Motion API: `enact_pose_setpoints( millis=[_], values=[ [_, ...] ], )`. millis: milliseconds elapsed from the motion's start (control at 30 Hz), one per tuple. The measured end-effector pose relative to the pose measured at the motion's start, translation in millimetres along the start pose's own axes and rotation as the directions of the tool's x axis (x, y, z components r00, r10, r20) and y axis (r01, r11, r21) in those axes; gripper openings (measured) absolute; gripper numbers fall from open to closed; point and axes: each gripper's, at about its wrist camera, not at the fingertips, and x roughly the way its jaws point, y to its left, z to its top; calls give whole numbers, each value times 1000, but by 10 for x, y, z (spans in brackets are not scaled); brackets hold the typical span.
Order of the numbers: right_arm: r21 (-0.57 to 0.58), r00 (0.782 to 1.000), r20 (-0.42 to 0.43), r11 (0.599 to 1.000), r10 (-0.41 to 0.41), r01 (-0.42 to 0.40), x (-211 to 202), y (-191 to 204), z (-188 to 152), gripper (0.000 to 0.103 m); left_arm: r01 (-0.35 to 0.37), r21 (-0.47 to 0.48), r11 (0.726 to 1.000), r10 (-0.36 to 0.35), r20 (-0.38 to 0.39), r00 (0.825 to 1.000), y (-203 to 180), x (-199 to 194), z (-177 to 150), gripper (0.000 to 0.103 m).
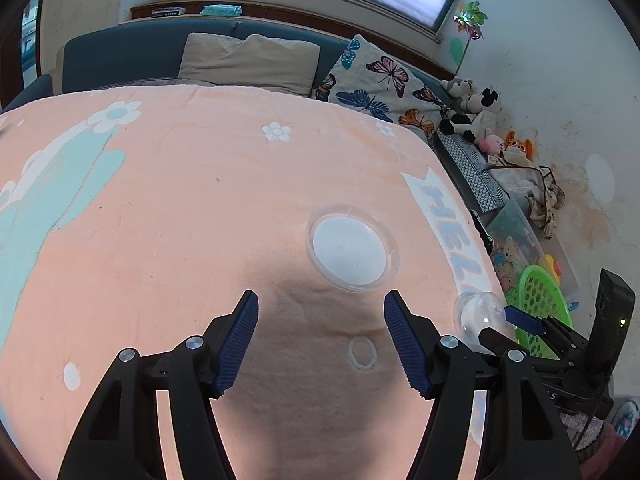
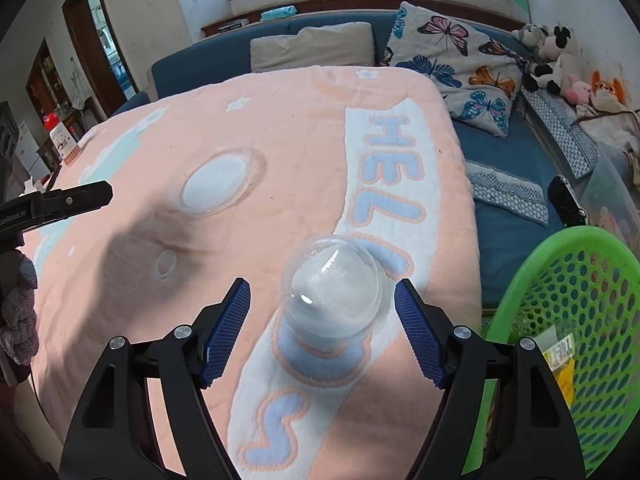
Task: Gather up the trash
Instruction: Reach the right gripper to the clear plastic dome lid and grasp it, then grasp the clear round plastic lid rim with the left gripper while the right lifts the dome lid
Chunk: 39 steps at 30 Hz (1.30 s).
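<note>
Your right gripper (image 2: pixel 322 298) stands wide over the pink blanket (image 2: pixel 280 128), its blue pads on either side of a clear domed plastic cup (image 2: pixel 334 292) without touching it. The cup lies tipped on the white lettered band near the blanket's right edge. Your left gripper (image 1: pixel 321 312) is also spread wide and holds nothing; just ahead of its fingertips a flat clear plastic lid (image 1: pixel 352 254) lies on the blanket, nearer the middle and well apart from the cup. Off the blanket's right edge, a green perforated basket (image 2: pixel 580 320) sits close by, with a yellow wrapper (image 2: pixel 562 364) inside. Beyond the far edge, a butterfly cushion (image 2: pixel 452 64) leans on the blue sofa (image 2: pixel 208 56), with plush toys (image 2: pixel 552 56) at the far right corner.
</note>
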Motion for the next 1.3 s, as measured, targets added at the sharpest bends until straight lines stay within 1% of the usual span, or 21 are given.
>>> enact_pose_setpoints(
  millis=[133,233,333,367,400,600,767,867,967,1067,1133,1300],
  values=[
    [-10,1000,-17,1000,-15,15,105,8,-6,74,-7,7,1000,7,-6,1000,-17,58,-3,63],
    [-3,1000,-26,1000,-17,17,158,3,-16,68,-14,13,1000,15,-8,1000,-19,108,12,63],
    [-7,999,-22,1000,-26,26,163,-1,-11,65,-24,12,1000,24,-14,1000,-18,168,24,63],
    [-8,999,-21,1000,-29,29,166,2,0,61,-24,12,1000,25,-15,1000,-20,187,31,63],
    [-8,999,-21,1000,-30,30,167,-2,2,60,-27,13,1000,27,-17,999,-26,212,42,62],
    [3,1000,-11,1000,-19,19,128,-12,-21,60,-27,-1,1000,27,-25,999,-32,368,147,56],
    [14,1000,7,1000,-5,5,20,-45,-31,60,-42,-8,999,42,-39,998,-40,537,235,55],
    [23,1000,14,1000,0,-1,-39,-89,-37,60,-51,-4,999,51,-50,997,-56,633,271,51],
    [27,1000,20,1000,-1,1,-99,-127,-48,60,-53,-15,998,52,-61,997,-49,713,295,48],
    [35,1000,28,999,-3,2,-157,-164,-66,60,-65,-25,998,63,-69,996,-40,781,313,47],
    [39,999,32,999,-4,2,-196,-189,-81,60,-70,-30,997,68,-73,995,-39,814,313,44],
    [43,999,37,999,-9,7,-259,-209,-126,60,-91,-31,995,89,-72,993,-53,862,324,40]
  ],
)
